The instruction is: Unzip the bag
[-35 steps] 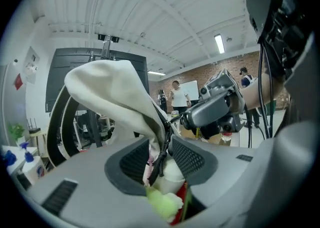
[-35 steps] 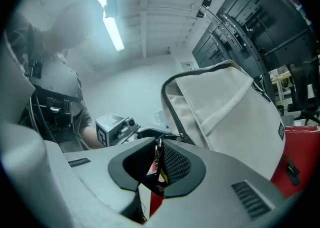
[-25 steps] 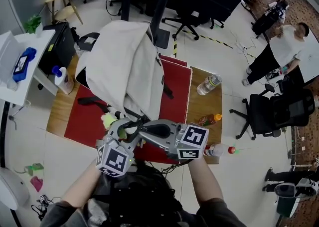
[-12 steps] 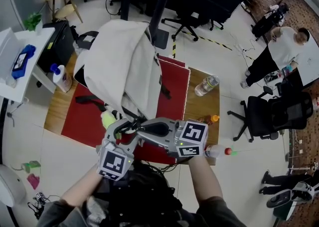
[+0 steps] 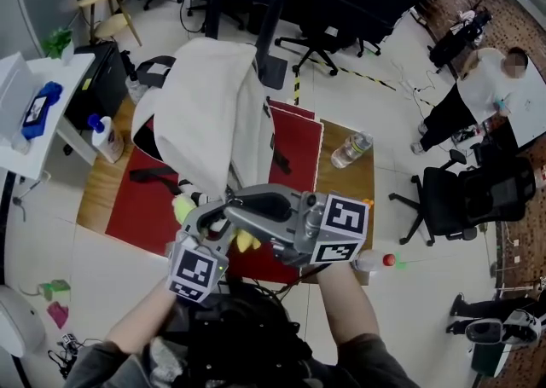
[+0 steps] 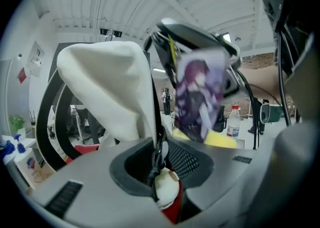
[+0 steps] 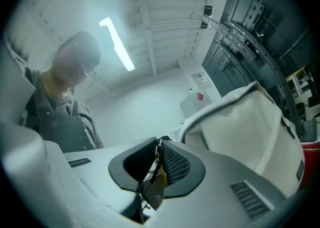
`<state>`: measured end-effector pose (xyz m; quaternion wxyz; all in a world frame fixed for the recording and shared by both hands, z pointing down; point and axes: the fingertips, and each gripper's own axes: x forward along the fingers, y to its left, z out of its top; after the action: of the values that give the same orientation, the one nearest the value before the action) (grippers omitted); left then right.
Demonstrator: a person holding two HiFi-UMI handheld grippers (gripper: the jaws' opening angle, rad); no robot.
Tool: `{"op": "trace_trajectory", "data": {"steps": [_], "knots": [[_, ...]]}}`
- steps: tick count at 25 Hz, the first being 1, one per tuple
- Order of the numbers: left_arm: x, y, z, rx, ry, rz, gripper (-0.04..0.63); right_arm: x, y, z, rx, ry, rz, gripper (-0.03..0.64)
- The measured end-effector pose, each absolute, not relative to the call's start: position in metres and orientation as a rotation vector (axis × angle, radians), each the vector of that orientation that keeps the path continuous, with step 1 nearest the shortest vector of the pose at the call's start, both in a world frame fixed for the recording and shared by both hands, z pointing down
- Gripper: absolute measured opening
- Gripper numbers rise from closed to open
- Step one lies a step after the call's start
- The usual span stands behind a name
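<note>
A white bag [image 5: 209,113] stands raised over the red mat [image 5: 294,147], and both grippers meet at its near lower corner. My left gripper [image 5: 207,226] is closing its jaws around a black pull cord [image 6: 157,154]. A gap still shows between the pads, with a white plush ball [image 6: 167,189] below. A purple picture charm [image 6: 200,96] and a yellow plush [image 6: 220,139] hang just beyond. My right gripper [image 5: 232,207] is shut on a zipper pull [image 7: 156,164] with a metal ring and a black strap. The bag [image 7: 250,122] rises to its right.
The mat lies on a wooden table [image 5: 358,182] with a clear bottle [image 5: 351,149] and a red-capped bottle [image 5: 375,260] at its right side. A spray bottle [image 5: 104,137] stands at the left end. A black office chair [image 5: 452,199] and a person [image 5: 478,88] are off to the right.
Both grippers have lifted a little and the right one's marker cube has shifted right. The bag hangs narrower and more upright.
</note>
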<state>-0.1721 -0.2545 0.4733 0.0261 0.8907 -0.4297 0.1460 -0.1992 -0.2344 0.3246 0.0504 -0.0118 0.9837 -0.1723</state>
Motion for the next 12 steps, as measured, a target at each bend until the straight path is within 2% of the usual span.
{"op": "trace_trajectory", "data": {"steps": [4, 8, 12], "knots": [[-0.175, -0.250, 0.470, 2.765, -1.343, 0.437, 0.121, -0.205, -0.247, 0.295, 0.012, 3.049, -0.544, 0.034], [-0.181, -0.247, 0.470, 2.769, -1.345, 0.420, 0.121, -0.195, -0.264, 0.291, 0.046, 2.936, -0.699, 0.033], [-0.183, -0.249, 0.473, 2.765, -1.340, 0.419, 0.121, -0.182, -0.278, 0.296, 0.006, 2.877, -0.674, 0.032]]}}
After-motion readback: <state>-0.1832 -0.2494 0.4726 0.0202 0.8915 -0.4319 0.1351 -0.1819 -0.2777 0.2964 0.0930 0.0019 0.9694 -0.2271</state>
